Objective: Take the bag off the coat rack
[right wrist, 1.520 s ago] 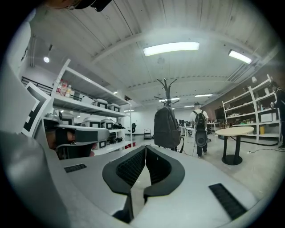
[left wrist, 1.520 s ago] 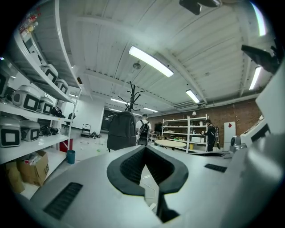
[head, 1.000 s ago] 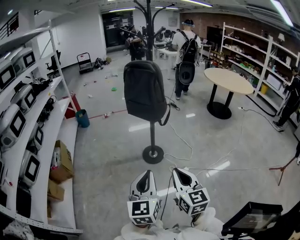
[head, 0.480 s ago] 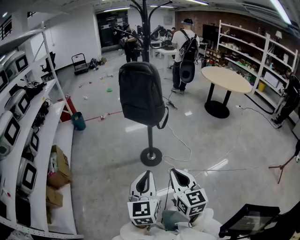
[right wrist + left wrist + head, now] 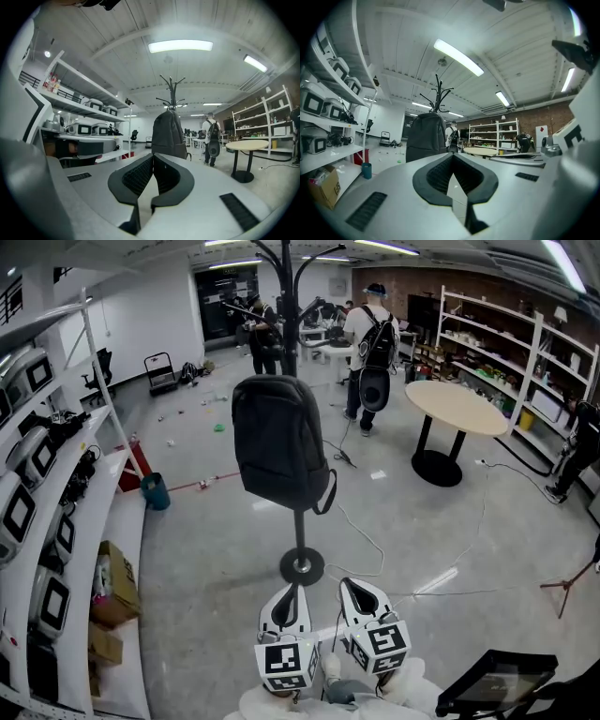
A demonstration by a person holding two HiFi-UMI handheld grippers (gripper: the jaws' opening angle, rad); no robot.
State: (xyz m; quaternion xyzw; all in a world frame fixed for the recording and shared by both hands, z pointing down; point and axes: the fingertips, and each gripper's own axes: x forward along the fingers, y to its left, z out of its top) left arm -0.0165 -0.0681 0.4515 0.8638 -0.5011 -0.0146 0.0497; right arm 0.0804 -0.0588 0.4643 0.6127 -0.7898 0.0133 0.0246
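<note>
A dark grey backpack [image 5: 281, 442] hangs on a black coat rack [image 5: 298, 526] whose round base [image 5: 302, 566] stands on the floor just ahead of me. My left gripper [image 5: 292, 588] and right gripper [image 5: 356, 585] are side by side at the bottom of the head view, both pointing level toward the rack, short of the bag. In the left gripper view the backpack [image 5: 425, 137] hangs beyond the shut jaws of the left gripper [image 5: 453, 155], left of centre. In the right gripper view the backpack [image 5: 168, 133] sits straight above the shut right gripper [image 5: 153, 155]. Neither gripper holds anything.
White shelves [image 5: 56, 521] with devices line the left, with cardboard boxes [image 5: 112, 582] and a blue bin [image 5: 155, 491] beside them. A round table [image 5: 457, 404] stands to the right. A person with a backpack [image 5: 370, 343] stands behind the rack. Cables [image 5: 370, 542] cross the floor.
Both grippers have moved forward toward the coat rack; its base now lies closer to their tips and the backpack looks larger. The jaws stay shut.
</note>
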